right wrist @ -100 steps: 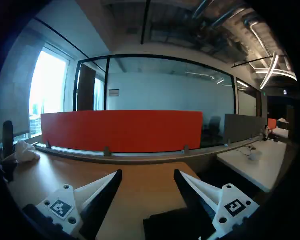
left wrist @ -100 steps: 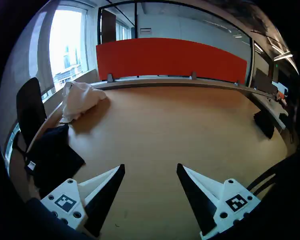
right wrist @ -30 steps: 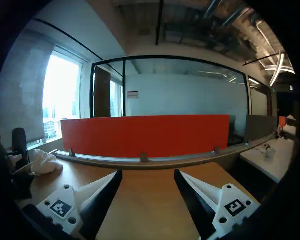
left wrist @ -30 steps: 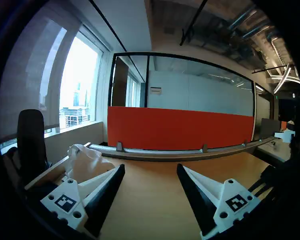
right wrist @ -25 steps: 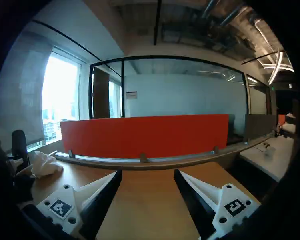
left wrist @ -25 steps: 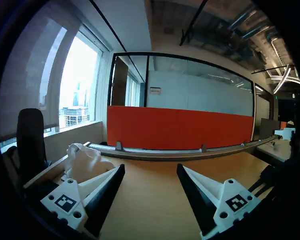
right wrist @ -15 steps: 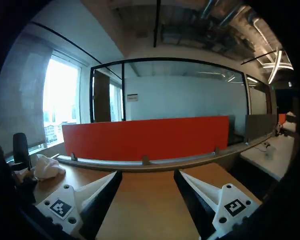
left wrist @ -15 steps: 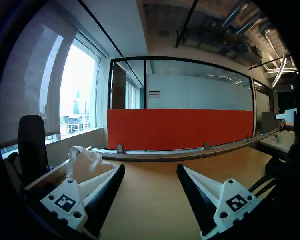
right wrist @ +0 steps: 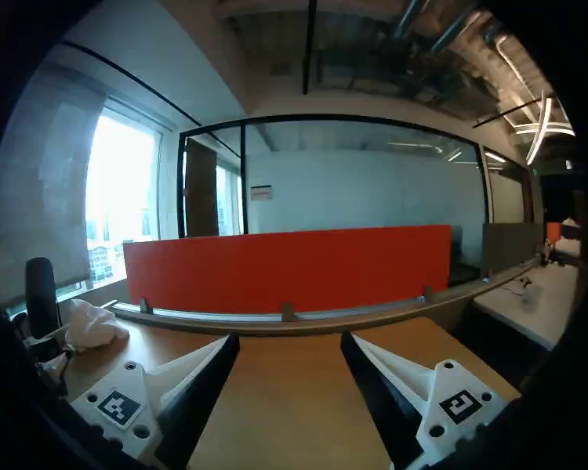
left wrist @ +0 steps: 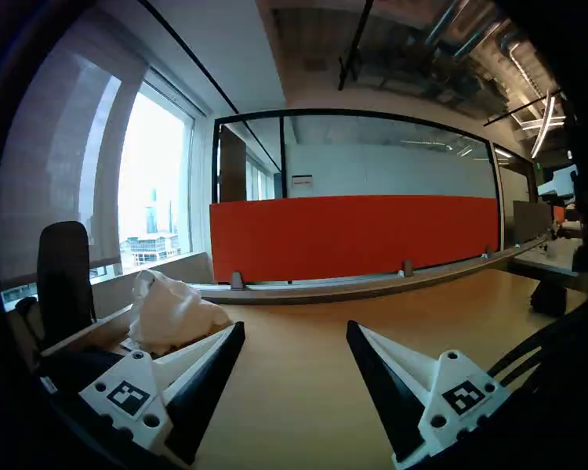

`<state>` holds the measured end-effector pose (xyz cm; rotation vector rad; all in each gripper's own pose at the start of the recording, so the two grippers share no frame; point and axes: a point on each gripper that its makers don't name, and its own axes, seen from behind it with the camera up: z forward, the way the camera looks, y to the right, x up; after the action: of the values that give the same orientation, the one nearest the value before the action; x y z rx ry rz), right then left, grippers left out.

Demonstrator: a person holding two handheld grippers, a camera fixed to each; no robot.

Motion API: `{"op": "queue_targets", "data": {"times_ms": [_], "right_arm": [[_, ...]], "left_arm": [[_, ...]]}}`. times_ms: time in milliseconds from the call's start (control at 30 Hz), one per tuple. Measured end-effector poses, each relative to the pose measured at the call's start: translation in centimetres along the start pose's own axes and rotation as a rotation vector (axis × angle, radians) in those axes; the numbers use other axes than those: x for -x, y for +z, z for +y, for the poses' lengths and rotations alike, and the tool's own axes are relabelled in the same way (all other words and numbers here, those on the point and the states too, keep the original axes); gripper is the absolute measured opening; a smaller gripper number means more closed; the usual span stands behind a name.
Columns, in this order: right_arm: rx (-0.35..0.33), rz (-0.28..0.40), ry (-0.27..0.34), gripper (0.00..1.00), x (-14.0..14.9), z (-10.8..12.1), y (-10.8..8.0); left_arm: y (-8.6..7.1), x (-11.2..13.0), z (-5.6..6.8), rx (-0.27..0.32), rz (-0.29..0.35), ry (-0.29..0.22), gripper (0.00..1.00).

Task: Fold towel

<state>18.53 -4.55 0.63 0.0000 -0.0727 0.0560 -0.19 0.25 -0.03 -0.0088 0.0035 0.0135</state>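
Note:
A crumpled white towel [left wrist: 171,315] lies in a heap on the wooden desk [left wrist: 310,345], at its far left, just beyond my left gripper's left finger. My left gripper [left wrist: 295,330] is open and holds nothing. In the right gripper view the same towel [right wrist: 92,325] looks small at the far left of the desk [right wrist: 286,376]. My right gripper [right wrist: 288,341] is open too, low over bare desk, well to the right of the towel.
An orange partition [left wrist: 349,235] runs along the desk's back edge. A black office chair [left wrist: 63,278] stands at the left by the window. Something dark [left wrist: 550,298] sits at the desk's right end. A white desk [right wrist: 529,309] lies off to the right.
Both views tipped up from the desk top to a level look across the room. Over the last second the left view swung slightly and the towel now looks nearer the left finger.

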Motion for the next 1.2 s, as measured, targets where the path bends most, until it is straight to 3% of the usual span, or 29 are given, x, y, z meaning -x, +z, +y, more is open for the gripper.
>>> {"op": "queue_targets", "data": {"times_ms": [600,1200], "right_arm": [[-0.006,0.035,0.014,1.00,2.0,-0.5,0.2],[0.003,0.050,0.019,1.00,2.2,-0.1,0.1]], "left_arm": [[0.7,5.5,0.5,0.000,0.025,-0.033,0.96],[0.9,6.4,0.1,-0.008,0.021,-0.042,0.96]]}}
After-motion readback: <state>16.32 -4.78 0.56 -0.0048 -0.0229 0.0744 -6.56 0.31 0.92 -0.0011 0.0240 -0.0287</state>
